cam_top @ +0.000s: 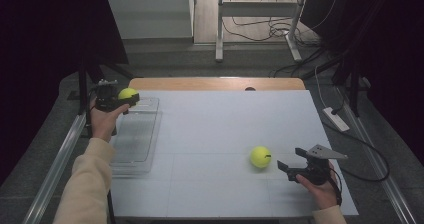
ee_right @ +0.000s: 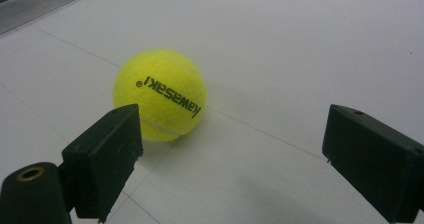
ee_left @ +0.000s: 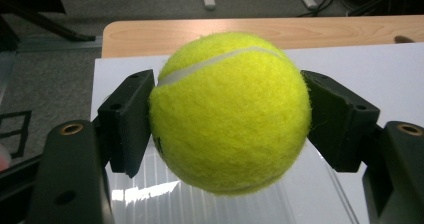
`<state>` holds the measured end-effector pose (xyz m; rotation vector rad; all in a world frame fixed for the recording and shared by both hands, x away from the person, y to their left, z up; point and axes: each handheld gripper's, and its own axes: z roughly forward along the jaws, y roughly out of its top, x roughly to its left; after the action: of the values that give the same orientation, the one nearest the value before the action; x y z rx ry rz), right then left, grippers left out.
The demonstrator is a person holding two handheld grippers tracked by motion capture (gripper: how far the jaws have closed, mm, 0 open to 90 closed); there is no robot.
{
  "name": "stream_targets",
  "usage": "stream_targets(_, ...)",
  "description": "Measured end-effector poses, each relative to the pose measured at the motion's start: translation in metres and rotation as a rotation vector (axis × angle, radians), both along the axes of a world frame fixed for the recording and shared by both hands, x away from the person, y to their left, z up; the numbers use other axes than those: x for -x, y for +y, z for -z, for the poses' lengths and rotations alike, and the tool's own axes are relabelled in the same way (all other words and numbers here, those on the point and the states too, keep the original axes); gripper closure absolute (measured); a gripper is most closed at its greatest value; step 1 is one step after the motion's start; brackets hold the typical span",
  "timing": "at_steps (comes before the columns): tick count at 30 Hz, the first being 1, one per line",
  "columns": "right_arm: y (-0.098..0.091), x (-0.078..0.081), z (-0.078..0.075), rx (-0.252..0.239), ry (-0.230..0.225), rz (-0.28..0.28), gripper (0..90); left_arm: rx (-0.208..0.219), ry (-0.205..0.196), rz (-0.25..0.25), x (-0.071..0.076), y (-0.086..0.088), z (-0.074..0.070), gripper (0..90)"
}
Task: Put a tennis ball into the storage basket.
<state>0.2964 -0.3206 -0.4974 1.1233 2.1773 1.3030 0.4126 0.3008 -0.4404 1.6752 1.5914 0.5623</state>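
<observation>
Evidently the left claw (cam_top: 125, 100) is clamped on one tennis ball (ee_left: 230, 111) above the clear tray (cam_top: 135, 149) to drop it in, while the right claw (cam_top: 291, 160), jaws apart, faces the second ball (cam_top: 260, 157) on the surface (cam_top: 215, 129).

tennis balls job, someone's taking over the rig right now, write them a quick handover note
Left gripper: shut on one ball, held above the far end of the clear tray at the table's left edge.
Right gripper: open, jaws wide, aimed at the second ball but not touching it.
Second ball lies on the white mat, near right, just left of the right gripper.
Done: first ball picked up and brought over the tray.
Left, as it looks: release the first ball into the tray, then grip the second ball and probably bring it there too.
</observation>
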Motion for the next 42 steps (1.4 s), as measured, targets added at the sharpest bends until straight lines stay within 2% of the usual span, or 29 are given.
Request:
stream_targets(15,0.0,0.0,0.001,0.001,0.001,0.002,9.1,-0.024,0.065,-0.022,-0.007,0.004,0.014,27.2)
stream_targets(22,-0.001,0.0,0.0,0.001,-0.001,0.005,9.1,-0.056,0.118,-0.034,-0.012,0.004,0.023,27.2)
stream_targets(24,-0.001,0.0,0.001,0.002,-0.001,0.004,9.1,-0.076,0.13,-0.031,-0.013,0.004,0.025,27.1)
stream_targets(25,-0.001,0.0,0.001,0.003,-0.001,0.004,9.1,-0.066,0.137,-0.029,-0.013,0.004,0.026,27.2)
stream_targets(28,-0.001,0.0,0.001,0.002,0.001,0.004,9.1,-0.082,0.16,-0.009,-0.015,0.002,0.029,27.1)
stream_targets(33,-0.001,0.0,0.001,0.003,0.001,0.004,9.0,-0.083,0.194,-0.004,-0.018,-0.001,0.034,27.1)
stream_targets(42,-0.002,0.0,0.001,0.005,0.001,0.006,9.2,-0.096,0.209,-0.002,-0.018,-0.002,0.035,26.9)
